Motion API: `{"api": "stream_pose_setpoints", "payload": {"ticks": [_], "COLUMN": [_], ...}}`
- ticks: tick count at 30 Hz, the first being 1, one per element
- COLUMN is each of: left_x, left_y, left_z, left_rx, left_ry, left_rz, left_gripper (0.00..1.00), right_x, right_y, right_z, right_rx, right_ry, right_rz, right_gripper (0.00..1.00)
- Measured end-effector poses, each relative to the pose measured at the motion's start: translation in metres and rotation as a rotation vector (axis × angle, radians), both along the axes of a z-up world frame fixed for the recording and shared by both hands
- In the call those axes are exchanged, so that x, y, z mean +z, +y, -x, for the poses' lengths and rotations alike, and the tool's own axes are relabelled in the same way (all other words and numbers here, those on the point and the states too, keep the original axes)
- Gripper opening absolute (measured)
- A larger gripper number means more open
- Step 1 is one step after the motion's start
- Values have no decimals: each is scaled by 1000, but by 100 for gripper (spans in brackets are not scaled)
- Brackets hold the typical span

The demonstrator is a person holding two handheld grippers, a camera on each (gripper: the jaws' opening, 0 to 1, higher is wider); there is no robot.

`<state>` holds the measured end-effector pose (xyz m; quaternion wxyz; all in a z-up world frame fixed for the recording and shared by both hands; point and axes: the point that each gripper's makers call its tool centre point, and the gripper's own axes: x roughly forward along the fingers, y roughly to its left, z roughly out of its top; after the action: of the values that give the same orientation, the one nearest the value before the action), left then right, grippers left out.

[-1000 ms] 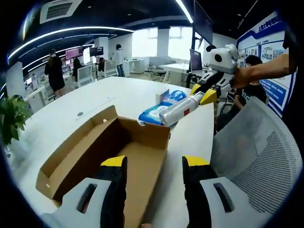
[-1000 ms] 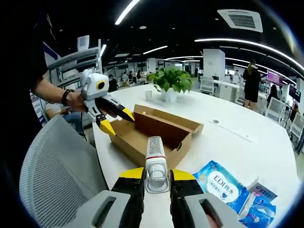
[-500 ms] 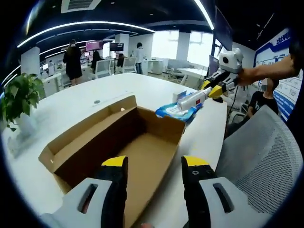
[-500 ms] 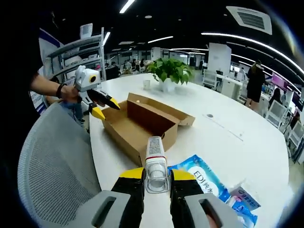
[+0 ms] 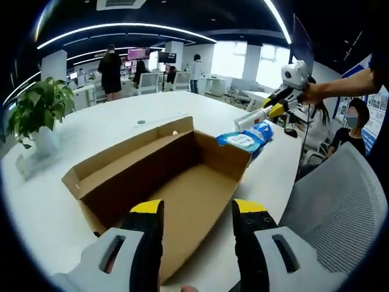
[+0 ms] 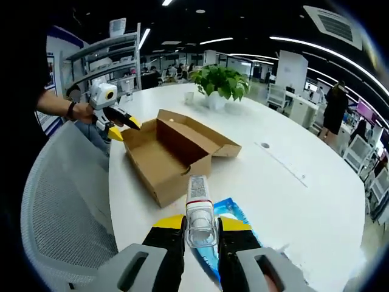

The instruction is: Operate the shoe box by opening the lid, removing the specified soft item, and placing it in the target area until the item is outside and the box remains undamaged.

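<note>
The brown cardboard shoe box (image 5: 176,176) lies open on the white table (image 5: 91,137), its lid flap folded out to the far side and its inside bare. My left gripper (image 5: 197,222) is open at the box's near end, holding nothing. My right gripper (image 6: 199,222) is shut on a white tube with a printed label (image 6: 198,198), held above the table beyond the box's other end. In the left gripper view the right gripper (image 5: 276,109) and the tube (image 5: 250,118) hover over a blue wipes pack (image 5: 243,141). The box (image 6: 167,155) and left gripper (image 6: 115,118) also appear in the right gripper view.
A potted plant (image 5: 36,109) stands on the table past the box, seen too as a plant (image 6: 220,82). A grey mesh chair (image 5: 340,201) sits at the table's edge, also a chair (image 6: 55,207). The blue pack (image 6: 230,210) lies under my right gripper. People stand in the background.
My right gripper has carried the tube away from the box and over the blue pack. The left gripper's view has backed off, so more of the box shows.
</note>
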<state>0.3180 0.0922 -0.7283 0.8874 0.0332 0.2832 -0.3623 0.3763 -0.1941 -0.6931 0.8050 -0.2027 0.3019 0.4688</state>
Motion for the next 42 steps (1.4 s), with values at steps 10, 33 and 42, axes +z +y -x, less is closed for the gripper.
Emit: {"api": "stream_pose_setpoints", "payload": {"ticks": [10,33,42], "left_x": [-1,6,7], "left_y": [10,21,25], "left_z": [2,7,6], "left_rx": [62,132,151], "left_ry": [6,-12,-19], "left_rz": [3,-7,-9], "left_gripper": [45,46,46], "right_x": [-7,-26,-34], "right_y": [-36,-74,-79], "right_z": [-38,-107,-116], "right_rx": [15,184,236], "right_ry": [17,58,80], "right_rz": [160,576,653], "right_gripper": [15,15,16]}}
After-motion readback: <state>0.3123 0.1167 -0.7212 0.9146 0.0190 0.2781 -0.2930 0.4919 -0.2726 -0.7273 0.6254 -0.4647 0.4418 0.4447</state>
